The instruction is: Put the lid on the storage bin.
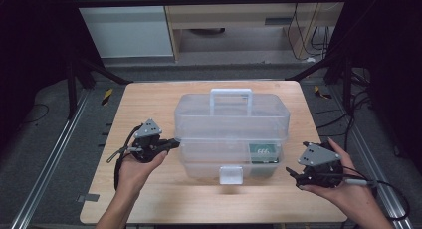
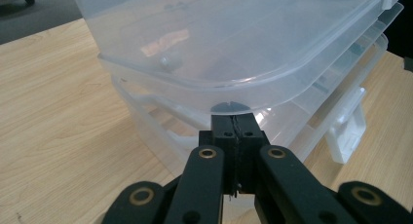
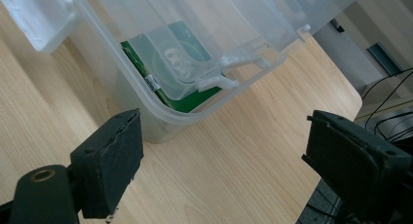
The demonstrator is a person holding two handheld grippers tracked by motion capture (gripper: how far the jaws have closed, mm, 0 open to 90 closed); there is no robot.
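A clear plastic toolbox (image 1: 231,129) with a white handle (image 1: 231,97) stands in the middle of the wooden table (image 1: 149,104). Its front latch (image 1: 231,175) hangs down. A green packet (image 1: 263,152) lies inside at the right front. My left gripper (image 1: 175,143) is shut with nothing between its jaws, its tips against the left end of the box. In the left gripper view the left gripper (image 2: 235,124) meets the lid's rim of the toolbox (image 2: 234,48). My right gripper (image 1: 293,176) stands open near the right front corner. In its own view the right gripper (image 3: 224,136) has bare table between the jaws, short of the toolbox (image 3: 195,39) and the packet (image 3: 165,73).
The table's right edge (image 1: 323,154) runs close behind the right hand. Black frame bars and cables (image 1: 358,119) stand beside the table on both sides. Bare tabletop lies in front of the box.
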